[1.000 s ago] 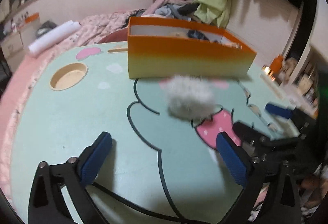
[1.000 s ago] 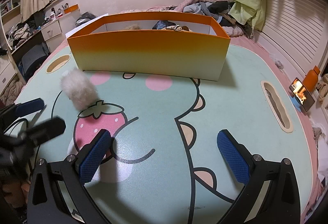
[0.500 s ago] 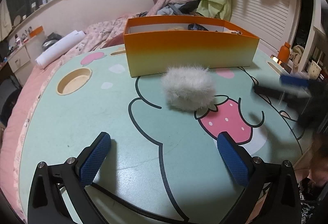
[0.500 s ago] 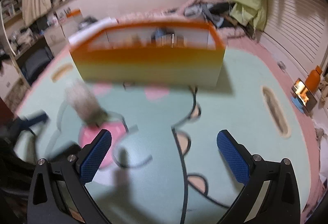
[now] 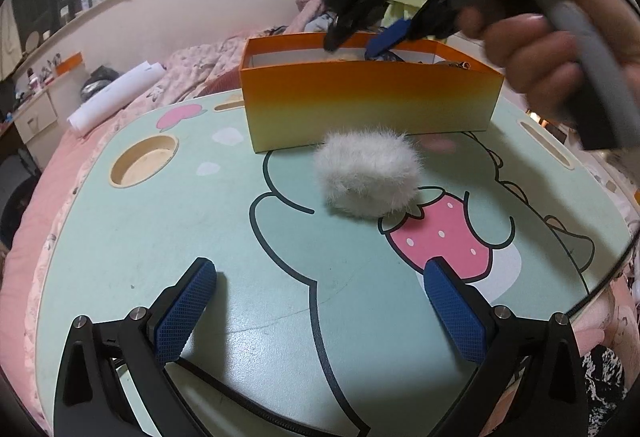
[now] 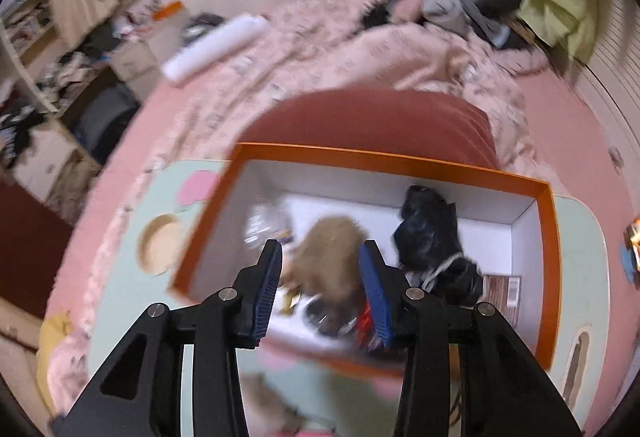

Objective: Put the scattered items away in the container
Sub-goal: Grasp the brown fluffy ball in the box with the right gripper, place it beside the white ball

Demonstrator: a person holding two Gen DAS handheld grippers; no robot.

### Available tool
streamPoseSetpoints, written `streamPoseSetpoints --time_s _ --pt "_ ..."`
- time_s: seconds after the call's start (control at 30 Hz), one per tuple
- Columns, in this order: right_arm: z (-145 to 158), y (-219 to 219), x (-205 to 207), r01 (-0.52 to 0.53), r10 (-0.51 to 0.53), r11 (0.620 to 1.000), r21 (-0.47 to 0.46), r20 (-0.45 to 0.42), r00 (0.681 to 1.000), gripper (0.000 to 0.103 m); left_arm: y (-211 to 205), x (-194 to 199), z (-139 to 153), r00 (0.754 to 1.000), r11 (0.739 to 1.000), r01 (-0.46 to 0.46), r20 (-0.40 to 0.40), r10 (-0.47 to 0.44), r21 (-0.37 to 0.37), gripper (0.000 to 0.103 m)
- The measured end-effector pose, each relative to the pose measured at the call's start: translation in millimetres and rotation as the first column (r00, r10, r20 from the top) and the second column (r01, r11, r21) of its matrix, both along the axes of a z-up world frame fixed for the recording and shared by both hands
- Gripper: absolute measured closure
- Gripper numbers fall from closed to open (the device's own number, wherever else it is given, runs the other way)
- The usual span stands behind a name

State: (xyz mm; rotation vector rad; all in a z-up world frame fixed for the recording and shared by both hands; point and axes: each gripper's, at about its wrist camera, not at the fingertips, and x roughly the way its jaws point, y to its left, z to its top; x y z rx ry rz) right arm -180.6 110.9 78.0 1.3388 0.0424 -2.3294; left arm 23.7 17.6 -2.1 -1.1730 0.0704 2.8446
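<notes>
One white puff lying on tabletop, just before orange box. Left claw released, empty. Right claw closing over box, brown puff between pads, contact blurred. Risks pulling stored puff back out.

No readable text, label, brand or number shows in either view. The tabletop carries only cartoon pictures, a strawberry and a heart. A dark-red patch inside the orange box, at four o'clock, may be printed, but blur hides it.
</notes>
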Motion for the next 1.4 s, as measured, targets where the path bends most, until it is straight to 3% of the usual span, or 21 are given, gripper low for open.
streamPoseSetpoints --time_s 0.17,0.27,0.37,0.57,0.73,0.87,1.03,1.13,1.23,1.27,1.37,1.4 --pt "-22.4 -4.4 -14.6 -0.002 0.002 1.0 0.007 0.091 0.996 0.064 0.4 0.1 0.3 1.0 1.0 0.004 -0.003 -0.004 0.005 0.0" --pt "-31.2 -9.5 -16.3 -0.015 0.011 0.999 0.046 0.086 0.996 0.088 -0.3 -0.6 0.7 1.0 1.0 0.005 -0.003 -0.005 0.007 0.0" --pt "-26.7 -6.0 -11.5 -0.015 0.015 1.0 0.004 0.094 0.995 0.092 -0.4 -0.8 0.6 1.0 1.0 0.004 -0.003 -0.004 0.007 0.0" --pt "23.0 10.0 18.9 -0.032 0.029 0.996 -0.079 -0.048 0.998 0.092 -0.6 -0.9 0.7 1.0 1.0 0.003 -0.003 -0.003 0.007 0.0" --pt "52.9 35.5 72.2 -0.091 0.071 0.985 -0.147 -0.135 0.988 0.092 -0.6 -0.5 0.6 1.0 1.0 0.003 -0.003 -0.003 0.007 0.0" --pt "29.8 49.5 100.1 -0.121 0.11 0.98 -0.158 -0.078 0.991 0.092 -0.8 -1.0 0.7 1.0 1.0 0.003 -0.003 -0.003 0.007 0.0" --pt "-22.5 57.3 106.8 -0.057 0.057 0.99 -0.131 -0.008 0.998 0.091 -1.4 -0.8 0.8 1.0 1.0 0.003 -0.003 -0.003 0.007 0.0" --pt "-34.2 66.2 102.1 0.022 -0.021 0.99 -0.138 0.009 1.0 0.076 -1.6 -0.9 0.8 1.0 1.0 0.003 -0.003 -0.003 0.007 0.0" --pt "-26.5 84.8 106.8 0.085 -0.092 0.977 -0.195 -0.026 0.995 0.074 -1.8 -0.8 0.8 1.0 1.0 0.003 -0.004 -0.003 0.006 0.0" --pt "-20.6 88.6 112.0 0.095 -0.108 0.973 -0.209 -0.052 0.993 0.068 -1.7 -1.1 1.0 1.0 1.0 0.003 -0.004 -0.003 0.006 0.0" --pt "-7.9 97.6 133.6 0.101 -0.131 0.978 -0.182 -0.162 0.978 0.022 -1.3 -0.6 1.3 1.0 1.0 0.002 -0.005 -0.002 0.004 0.0" --pt "-8.3 97.6 142.7 0.1 -0.13 0.983 -0.153 -0.201 0.971 0.02 -1.1 -0.4 1.3 1.0 1.0 0.002 -0.005 -0.002 0.005 0.0"
